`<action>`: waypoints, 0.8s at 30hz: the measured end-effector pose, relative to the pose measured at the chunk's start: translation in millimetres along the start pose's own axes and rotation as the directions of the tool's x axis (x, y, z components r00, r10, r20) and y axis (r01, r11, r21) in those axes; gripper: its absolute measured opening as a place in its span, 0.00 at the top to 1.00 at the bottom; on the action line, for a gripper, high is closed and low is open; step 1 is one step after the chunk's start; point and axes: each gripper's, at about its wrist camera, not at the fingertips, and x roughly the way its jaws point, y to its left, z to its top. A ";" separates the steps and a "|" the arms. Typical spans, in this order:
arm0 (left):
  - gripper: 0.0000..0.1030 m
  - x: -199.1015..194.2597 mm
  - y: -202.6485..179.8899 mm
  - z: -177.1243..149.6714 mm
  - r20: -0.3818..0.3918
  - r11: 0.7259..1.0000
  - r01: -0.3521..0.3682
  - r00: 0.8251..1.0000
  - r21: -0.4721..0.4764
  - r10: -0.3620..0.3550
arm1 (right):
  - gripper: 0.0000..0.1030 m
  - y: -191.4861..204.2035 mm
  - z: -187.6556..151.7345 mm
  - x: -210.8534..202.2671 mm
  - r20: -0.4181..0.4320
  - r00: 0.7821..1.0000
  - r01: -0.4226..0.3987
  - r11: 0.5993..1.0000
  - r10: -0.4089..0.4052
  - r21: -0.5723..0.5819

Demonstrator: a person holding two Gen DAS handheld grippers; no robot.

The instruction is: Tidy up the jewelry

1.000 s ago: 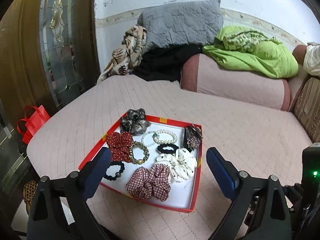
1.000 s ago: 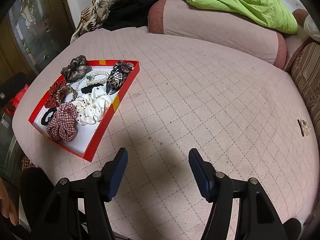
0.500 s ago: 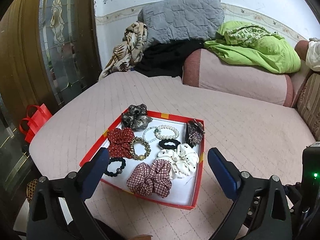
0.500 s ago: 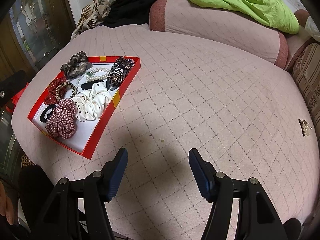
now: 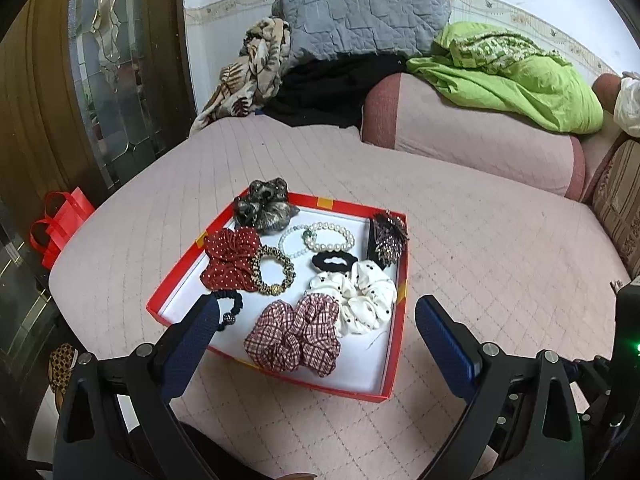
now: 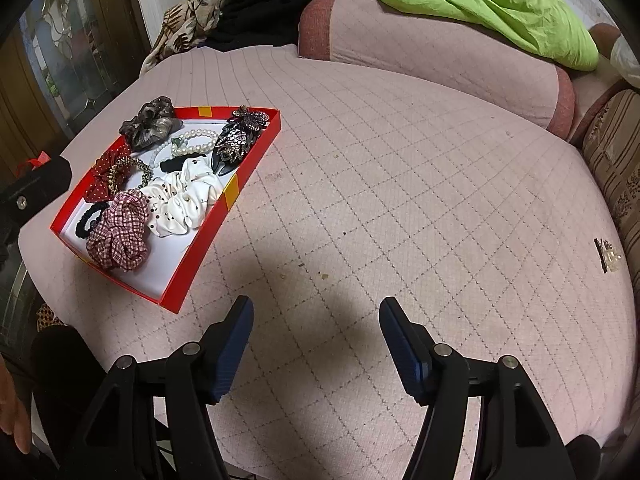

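Observation:
A red box (image 5: pixel 394 344) with a white floor lies on the pink quilted bed; it also shows in the right wrist view (image 6: pixel 208 236). In it lie a plaid scrunchie (image 5: pixel 294 336), a white dotted scrunchie (image 5: pixel 356 296), a red dotted scrunchie (image 5: pixel 230 258), a pearl bracelet (image 5: pixel 330 236), a beaded clip (image 5: pixel 386 238) and several other hair ties. My left gripper (image 5: pixel 316 328) is open and empty, just in front of the box. My right gripper (image 6: pixel 316 332) is open and empty over bare quilt, right of the box. A small gold clip (image 6: pixel 606 254) lies apart at the bed's far right.
A long pink bolster (image 5: pixel 472 136) with a green blanket (image 5: pixel 508 72), a grey pillow (image 5: pixel 360 12) and piled clothes line the back. A striped cushion (image 6: pixel 616 152) is at right. A glass door (image 5: pixel 108 60) and red bag (image 5: pixel 60 220) stand left of the bed.
Both grippers have drawn back slightly toward the bed's near edge, so the box sits a little farther off. Both stay open and empty.

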 end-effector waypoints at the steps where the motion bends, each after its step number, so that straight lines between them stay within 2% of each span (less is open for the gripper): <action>1: 0.05 1.2 0.0 -0.7 -0.004 1.000 -0.001 1.000 0.002 0.001 | 0.31 0.2 -0.3 0.4 0.000 1.000 0.004 1.000 -0.004 0.000; 12: 0.05 18.1 13.8 -9.2 -0.080 0.999 0.025 0.996 -0.037 -0.028 | 0.30 -2.8 -0.2 2.2 -0.001 0.999 0.042 0.999 -0.042 0.024; 24: 0.05 29.8 10.3 -17.4 -0.133 0.998 0.051 0.990 -0.032 -0.055 | 0.29 1.4 -2.3 7.9 -0.013 0.998 0.065 0.998 -0.065 0.015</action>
